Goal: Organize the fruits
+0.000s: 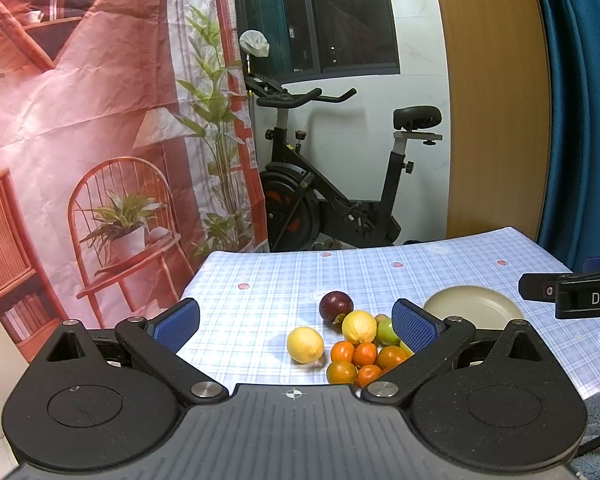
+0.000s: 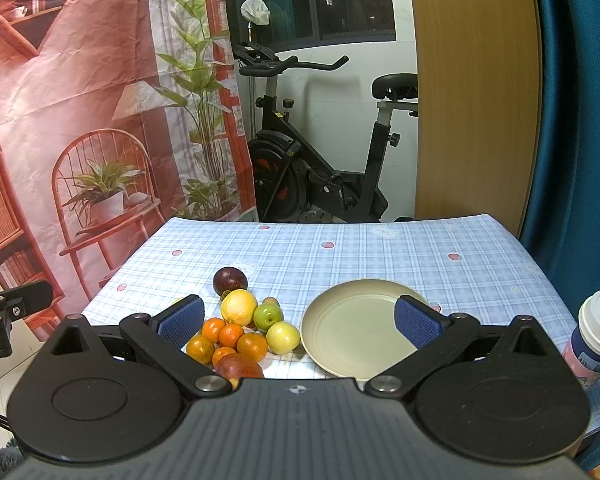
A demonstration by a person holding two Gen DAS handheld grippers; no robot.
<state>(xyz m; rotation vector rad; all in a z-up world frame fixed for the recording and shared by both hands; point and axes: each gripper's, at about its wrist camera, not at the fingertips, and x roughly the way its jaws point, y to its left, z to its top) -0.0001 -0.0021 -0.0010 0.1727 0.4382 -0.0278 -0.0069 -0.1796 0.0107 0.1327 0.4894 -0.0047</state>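
Observation:
A pile of fruit lies on the checked tablecloth (image 2: 340, 256): a dark purple fruit (image 2: 230, 281), a yellow lemon (image 2: 239, 307), a green apple (image 2: 267, 317), a pale yellow-green fruit (image 2: 283, 337), several small oranges (image 2: 230, 336) and a reddish fruit (image 2: 238, 366) nearest me. A second lemon (image 1: 305, 344) sits apart to the left of the pile. An empty beige plate (image 2: 352, 336) lies right of the fruit. My left gripper (image 1: 296, 326) is open above the near table edge, empty. My right gripper (image 2: 300, 322) is open and empty, between the pile and the plate.
A cup with a white lid (image 2: 594, 332) stands at the table's right edge. Behind the table are an exercise bike (image 2: 320, 168), a printed backdrop (image 2: 80, 120), a wooden panel (image 2: 472, 92) and a blue curtain (image 2: 580, 120). The other gripper's body (image 1: 572, 294) shows at the right.

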